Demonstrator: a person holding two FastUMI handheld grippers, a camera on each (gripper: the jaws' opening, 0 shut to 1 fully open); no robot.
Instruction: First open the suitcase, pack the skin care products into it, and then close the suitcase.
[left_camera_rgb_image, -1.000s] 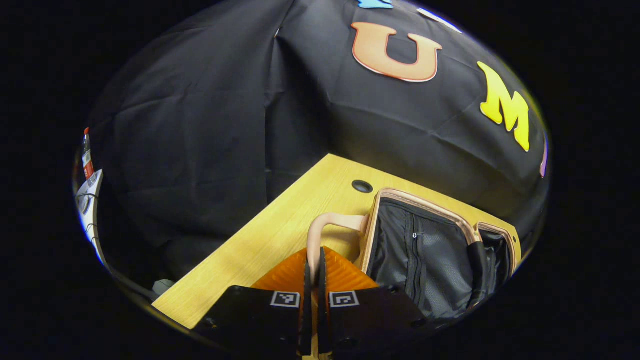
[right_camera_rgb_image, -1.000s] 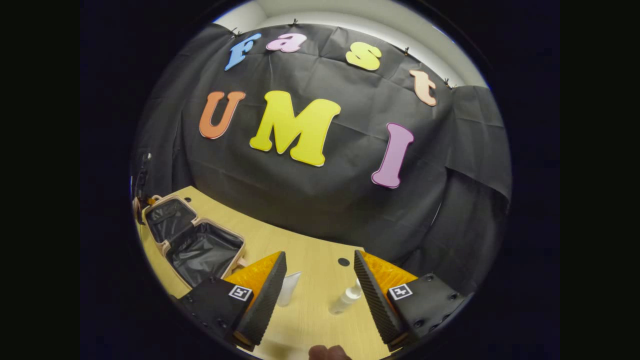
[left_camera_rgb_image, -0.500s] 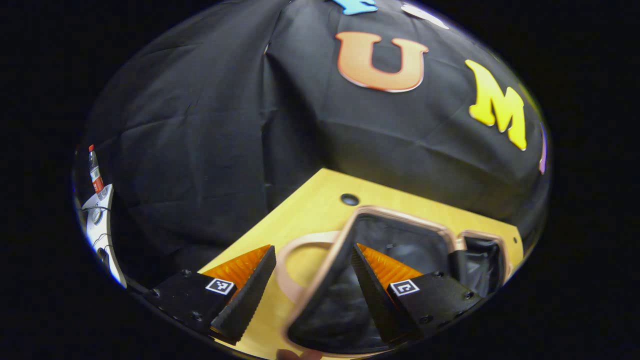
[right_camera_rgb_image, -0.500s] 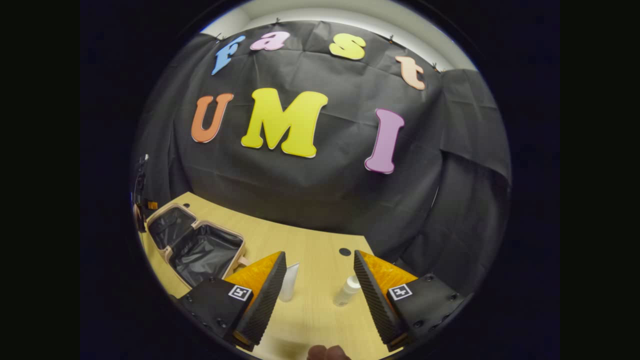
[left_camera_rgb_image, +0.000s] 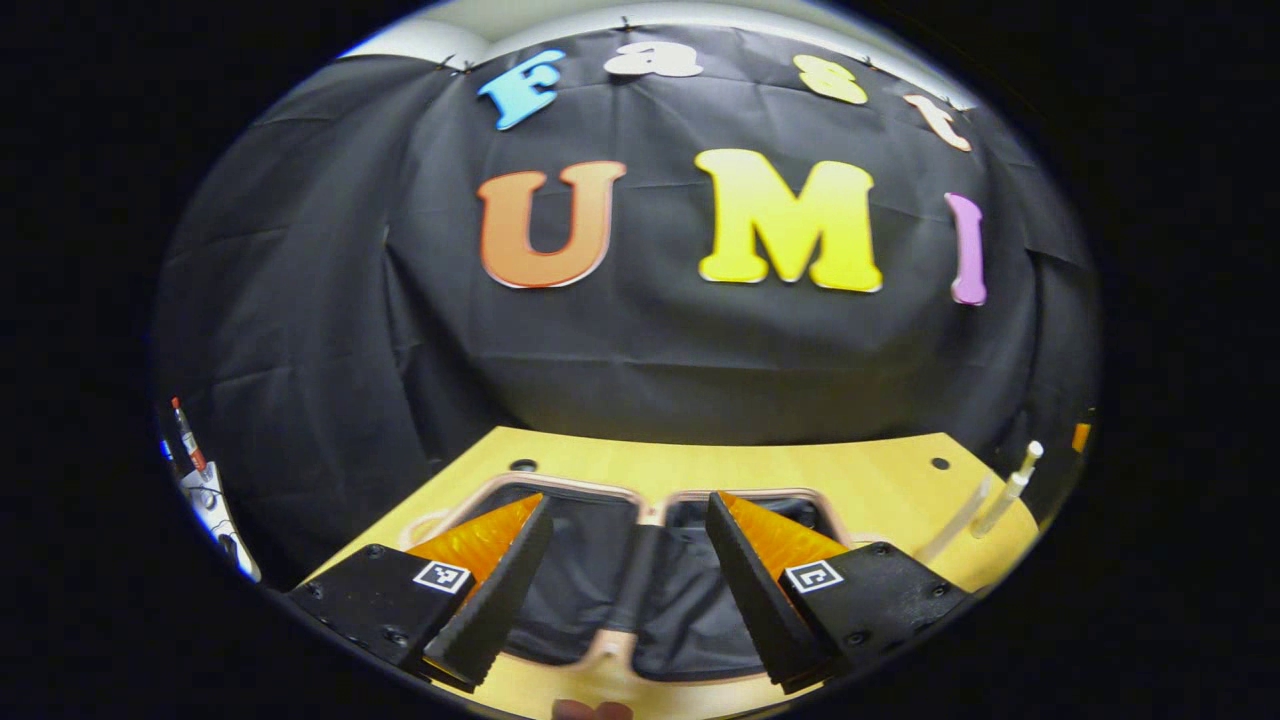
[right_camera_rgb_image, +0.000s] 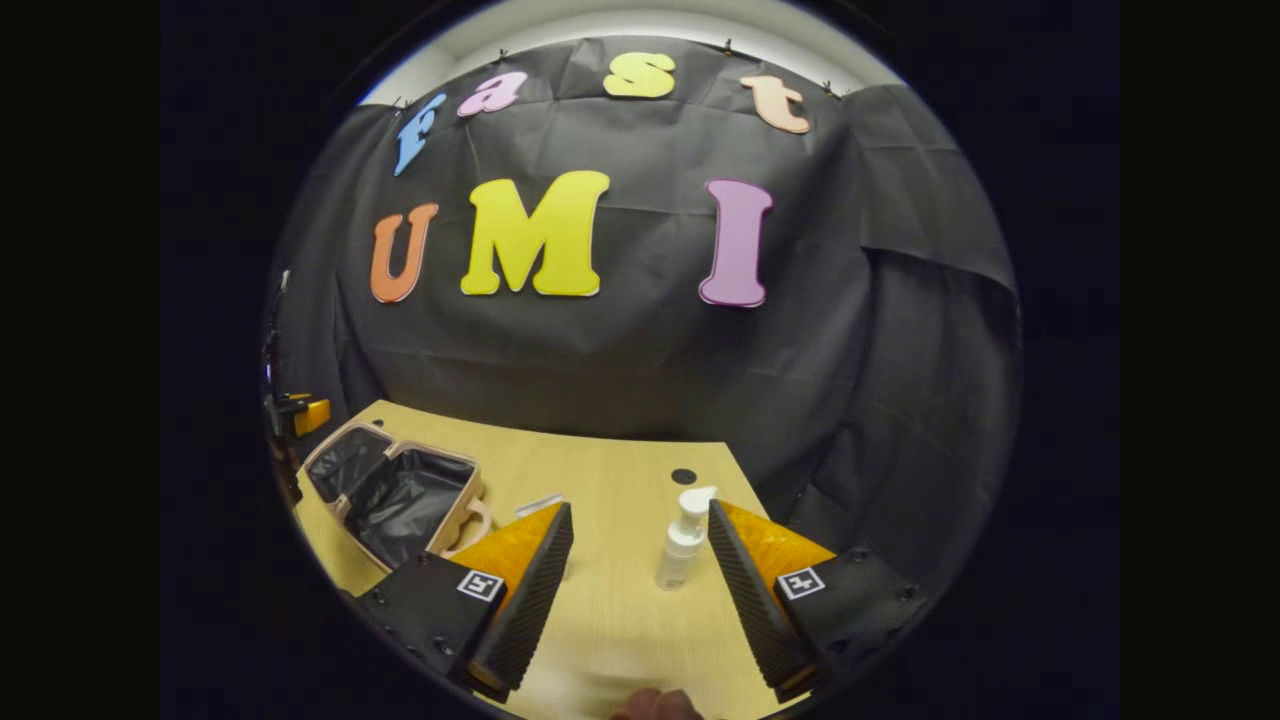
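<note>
In the left gripper view, the left claw (left_camera_rgb_image: 628, 580) is spread wide and empty above the suitcase (left_camera_rgb_image: 640, 600), which lies open on the worktop (left_camera_rgb_image: 860, 480) with both black-lined halves holding nothing I can see. Far off to its right stands a pump bottle (left_camera_rgb_image: 1010, 487). The right gripper view shows the right claw (right_camera_rgb_image: 640, 590) also spread, empty, with the pump bottle (right_camera_rgb_image: 683, 537) upright between its fingers and the suitcase (right_camera_rgb_image: 395, 490) off to its left.

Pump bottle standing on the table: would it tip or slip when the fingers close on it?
The pump bottle stands upright, tall and narrow, so a push high up would probably tip it. Its smooth white body may slip, though the ridged fingers should help.
</note>
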